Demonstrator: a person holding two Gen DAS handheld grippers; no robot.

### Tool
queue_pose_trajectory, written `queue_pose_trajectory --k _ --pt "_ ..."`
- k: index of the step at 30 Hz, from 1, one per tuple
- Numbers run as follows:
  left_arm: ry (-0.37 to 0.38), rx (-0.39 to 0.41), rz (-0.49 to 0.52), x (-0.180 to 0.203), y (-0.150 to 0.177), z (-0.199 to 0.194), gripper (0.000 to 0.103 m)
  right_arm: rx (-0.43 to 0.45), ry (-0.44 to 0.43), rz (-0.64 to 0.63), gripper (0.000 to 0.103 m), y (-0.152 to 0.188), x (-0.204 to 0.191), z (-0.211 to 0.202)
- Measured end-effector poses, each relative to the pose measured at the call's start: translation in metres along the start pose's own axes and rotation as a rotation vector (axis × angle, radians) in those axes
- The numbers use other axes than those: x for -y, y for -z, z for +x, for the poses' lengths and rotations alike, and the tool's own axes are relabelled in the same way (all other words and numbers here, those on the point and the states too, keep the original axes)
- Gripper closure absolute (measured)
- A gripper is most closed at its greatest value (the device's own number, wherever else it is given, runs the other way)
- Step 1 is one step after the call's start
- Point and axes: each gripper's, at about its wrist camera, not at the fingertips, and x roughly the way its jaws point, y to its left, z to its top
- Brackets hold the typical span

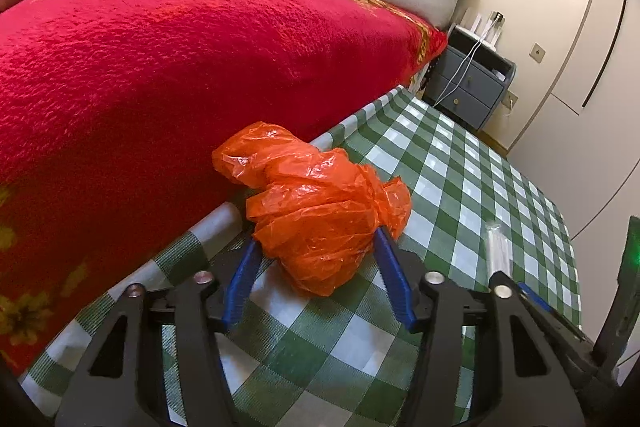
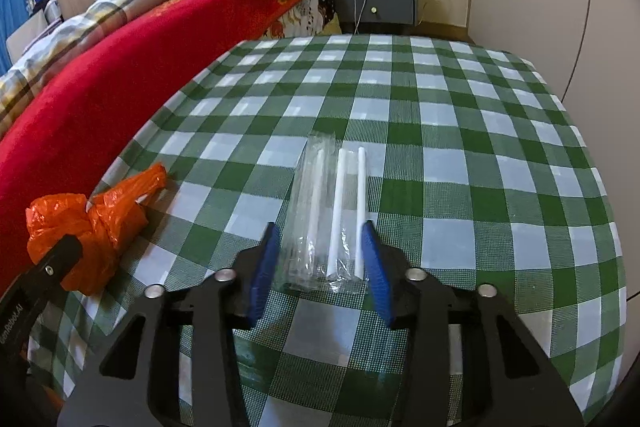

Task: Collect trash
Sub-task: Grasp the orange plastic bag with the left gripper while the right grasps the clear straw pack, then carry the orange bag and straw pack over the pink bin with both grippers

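Checked tablecloth [image 2: 460, 131] bare beyond straw packet [image 2: 320, 219] (bed [image 1: 160, 67] alongside)

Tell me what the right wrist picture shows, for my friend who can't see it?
Two blue fingers of the right gripper sit either side of a clear wrapper of white straws on a green checked tablecloth. At far left, the left gripper meets a crumpled orange bag, beside a red blanket.
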Motion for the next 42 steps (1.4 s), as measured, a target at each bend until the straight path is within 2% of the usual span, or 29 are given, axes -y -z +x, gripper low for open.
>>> queue_pose_trajectory --k 2,3,12,19,32,42 --pt "0.005 0.001 0.004 0.0 0.0 -0.001 0.057 0.004 -0.007 0.004 0.087 0.001 0.0 -0.002" --pt "0.01 -0.001 0.004 0.001 0.0 -0.001 0.059 0.007 -0.015 0.006 0.098 0.002 0.001 -0.003" --pt "0.082 -0.001 0.008 0.008 0.001 -0.016 0.066 0.053 -0.022 0.013 0.098 0.016 0.007 -0.043" --pt "0.145 0.01 0.043 0.017 0.002 -0.043 0.069 0.091 -0.017 0.057 0.098 0.035 0.016 -0.1" --pt "0.257 0.034 0.152 0.016 0.019 -0.123 0.07 0.21 0.033 0.114 0.101 0.07 0.042 -0.231" --pt "0.347 0.046 0.305 0.026 0.053 -0.183 0.07 0.266 0.073 0.144 0.101 0.109 0.061 -0.307"
